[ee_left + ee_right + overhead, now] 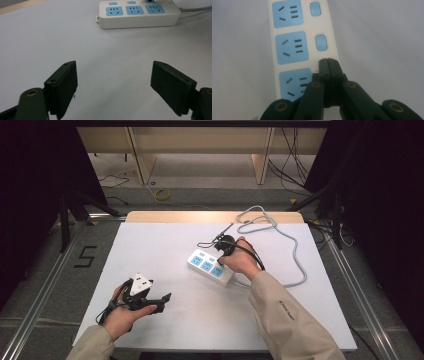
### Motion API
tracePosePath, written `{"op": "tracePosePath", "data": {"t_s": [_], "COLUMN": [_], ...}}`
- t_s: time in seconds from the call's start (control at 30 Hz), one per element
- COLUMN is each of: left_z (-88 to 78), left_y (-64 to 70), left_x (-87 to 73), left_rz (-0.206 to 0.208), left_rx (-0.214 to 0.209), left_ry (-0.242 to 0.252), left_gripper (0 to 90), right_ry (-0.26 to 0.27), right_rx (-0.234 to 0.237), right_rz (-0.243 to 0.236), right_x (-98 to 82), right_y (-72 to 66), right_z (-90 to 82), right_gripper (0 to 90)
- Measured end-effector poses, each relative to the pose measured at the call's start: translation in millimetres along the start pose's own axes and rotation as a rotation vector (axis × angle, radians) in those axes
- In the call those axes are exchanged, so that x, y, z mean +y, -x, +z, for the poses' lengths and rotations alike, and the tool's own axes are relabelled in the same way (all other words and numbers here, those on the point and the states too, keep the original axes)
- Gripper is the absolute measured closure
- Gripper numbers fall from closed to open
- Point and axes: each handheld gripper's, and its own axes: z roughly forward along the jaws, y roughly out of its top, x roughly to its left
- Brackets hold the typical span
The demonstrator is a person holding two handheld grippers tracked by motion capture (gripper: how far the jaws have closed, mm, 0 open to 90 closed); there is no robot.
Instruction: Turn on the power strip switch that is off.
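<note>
A white power strip (pixel 211 266) with three blue sockets and blue switches lies in the middle of the white table (pixel 165 245). My right gripper (pixel 221 251) is shut, its jaws pressed together with nothing between them. In the right gripper view its tips (pixel 328 62) sit over the strip (pixel 287 47) where the nearest socket's switch lies, hiding it. Small red lights glow beside the other two switches (pixel 321 42). My left gripper (pixel 162 300) rests low at the front left of the table, open and empty. Its wide-apart jaws face the strip (pixel 137 15) across bare table.
The strip's grey cable (pixel 295 255) loops off the table's right and back side. A thin black cable (pixel 212 241) lies just behind the right gripper. Table legs and floor cables (pixel 160 195) lie beyond the far edge.
</note>
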Motion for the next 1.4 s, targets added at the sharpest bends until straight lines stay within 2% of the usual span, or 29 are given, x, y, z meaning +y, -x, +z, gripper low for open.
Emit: {"op": "tracePosePath", "data": {"t_s": [1.4], "left_z": [-0.2], "left_y": [1.5], "left_x": [0.3], "left_rz": [0.012], "left_rx": [-0.001], "left_ry": [-0.006], "left_gripper": [21.1], "right_ry": [-0.044], "right_rx": [-0.041], "right_rz": [0.015], "right_x": [4.4], "right_y": [-6.0], "right_z": [2.2], "right_gripper": [90.0]}}
